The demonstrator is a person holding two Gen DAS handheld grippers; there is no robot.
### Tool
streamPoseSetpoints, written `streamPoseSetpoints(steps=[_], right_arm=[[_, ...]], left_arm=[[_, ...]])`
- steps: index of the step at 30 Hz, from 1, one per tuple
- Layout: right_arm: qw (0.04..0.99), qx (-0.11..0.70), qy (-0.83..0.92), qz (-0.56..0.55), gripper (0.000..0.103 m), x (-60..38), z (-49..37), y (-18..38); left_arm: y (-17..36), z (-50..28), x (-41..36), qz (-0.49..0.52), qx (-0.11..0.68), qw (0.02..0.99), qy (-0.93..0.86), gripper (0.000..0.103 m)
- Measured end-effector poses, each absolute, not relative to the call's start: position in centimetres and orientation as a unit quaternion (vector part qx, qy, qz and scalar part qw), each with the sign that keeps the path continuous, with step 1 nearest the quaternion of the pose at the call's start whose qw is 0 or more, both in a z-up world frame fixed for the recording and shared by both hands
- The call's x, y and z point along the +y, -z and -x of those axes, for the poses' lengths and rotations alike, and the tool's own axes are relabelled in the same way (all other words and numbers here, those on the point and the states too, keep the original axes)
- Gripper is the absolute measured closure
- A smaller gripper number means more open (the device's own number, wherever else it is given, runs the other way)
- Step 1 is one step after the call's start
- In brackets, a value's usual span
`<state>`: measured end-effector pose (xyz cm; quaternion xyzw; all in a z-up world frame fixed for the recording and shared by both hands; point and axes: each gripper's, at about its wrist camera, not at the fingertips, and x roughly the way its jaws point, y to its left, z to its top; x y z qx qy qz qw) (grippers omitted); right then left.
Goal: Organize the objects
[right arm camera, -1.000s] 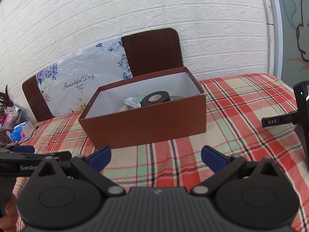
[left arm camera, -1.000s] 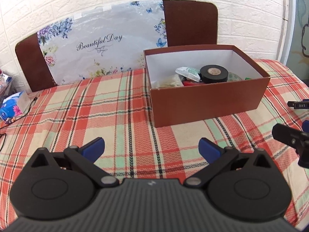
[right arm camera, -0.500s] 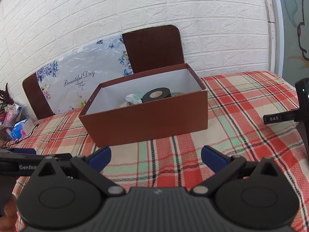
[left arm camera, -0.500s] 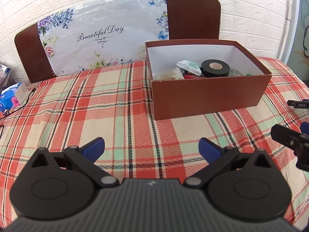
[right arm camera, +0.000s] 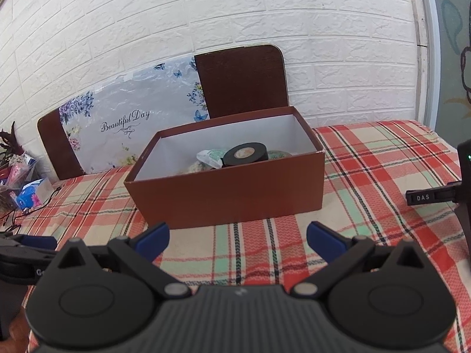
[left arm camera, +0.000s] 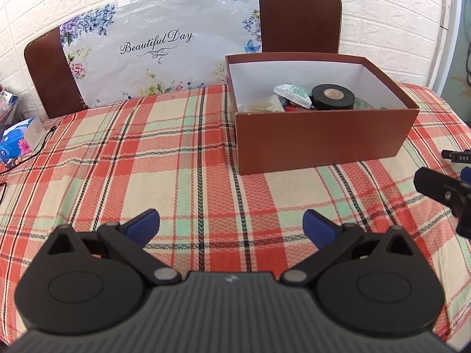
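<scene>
Both wrist views face the box (left arm camera: 323, 135) low across the table (left arm camera: 176, 161)

The left gripper (left arm camera: 231, 225) has a black ribbed body, two round black discs, angled black arms with silver pivot screws, and blue fingertips (left arm camera: 143, 225). The right gripper (right arm camera: 238, 239) is built the same, with blue fingertips (right arm camera: 325, 240) and small triangular holes in its black arms. Seen from the right wrist, the left gripper's side carries white letters, only partly readable.
</scene>
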<state>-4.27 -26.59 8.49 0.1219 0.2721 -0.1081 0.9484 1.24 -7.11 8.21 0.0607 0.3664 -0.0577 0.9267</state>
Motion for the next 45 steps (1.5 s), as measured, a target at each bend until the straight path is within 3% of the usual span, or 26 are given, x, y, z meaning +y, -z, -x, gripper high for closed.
streamPoseSetpoints(steps=[45], right_arm=[[0.95, 0.276, 0.094, -0.111, 0.0, -24.7, 2.9, -8.9]], left_arm=[[-8.4, -1.4, -6.2, -0.047, 0.361, 0.93, 0.054, 0.0]])
